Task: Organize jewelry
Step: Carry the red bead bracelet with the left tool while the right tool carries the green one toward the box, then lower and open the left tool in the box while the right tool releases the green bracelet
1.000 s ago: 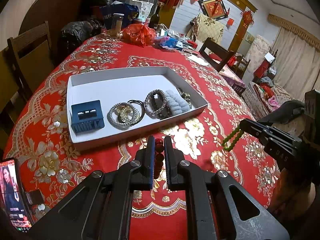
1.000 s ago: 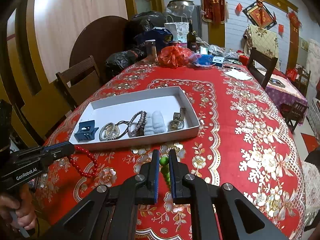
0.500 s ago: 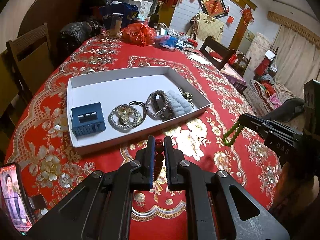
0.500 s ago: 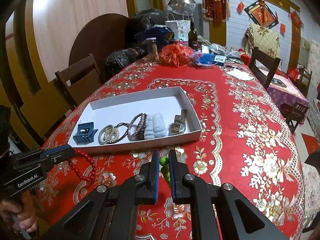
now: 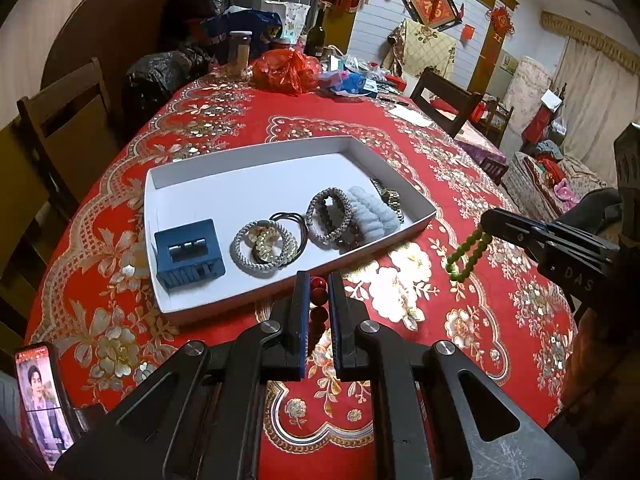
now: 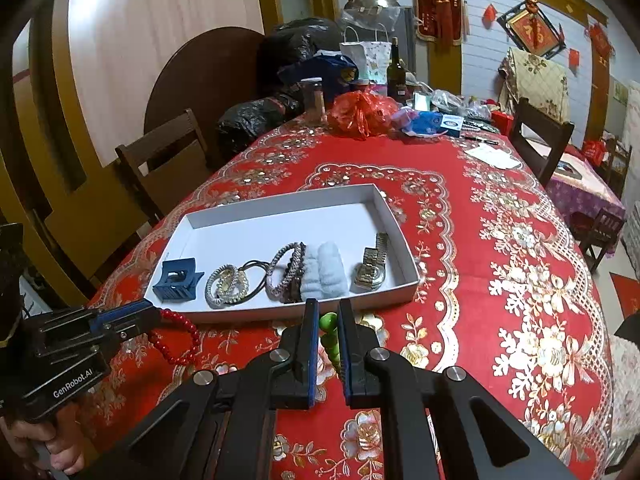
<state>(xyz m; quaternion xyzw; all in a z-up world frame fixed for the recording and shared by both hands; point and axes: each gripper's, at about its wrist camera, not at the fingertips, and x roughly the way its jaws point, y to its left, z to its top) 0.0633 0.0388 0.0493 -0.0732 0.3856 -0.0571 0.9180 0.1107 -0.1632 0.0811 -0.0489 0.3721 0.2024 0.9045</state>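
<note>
A white shallow tray [image 5: 168, 172] [image 6: 400, 232] lies on the red tablecloth. It holds a blue hair claw [image 5: 188, 254] [image 6: 176, 280], beaded bracelets [image 5: 260, 244] [image 6: 228, 284], black hair ties [image 5: 288, 216], a white scrunchie [image 5: 372, 212] [image 6: 326, 270] and a metal watch [image 6: 370, 266]. My left gripper [image 5: 319, 284] [image 6: 150, 318] is shut on a red bead bracelet [image 5: 319, 304] [image 6: 180, 336], just before the tray's near edge. My right gripper [image 6: 328, 314] [image 5: 486, 224] is shut on a green bead bracelet [image 6: 330, 332] [image 5: 466, 254], above the cloth to the tray's right.
A phone [image 5: 40, 396] with a lit screen stands at the near left. Bags, a jar [image 5: 239, 50], a bottle [image 6: 396, 72] and a red plastic bag [image 6: 360, 114] crowd the table's far end. Wooden chairs [image 6: 164, 160] stand around the table.
Both grippers have edged forward toward the tray, each still holding its bracelet. The tray's contents have not moved.
</note>
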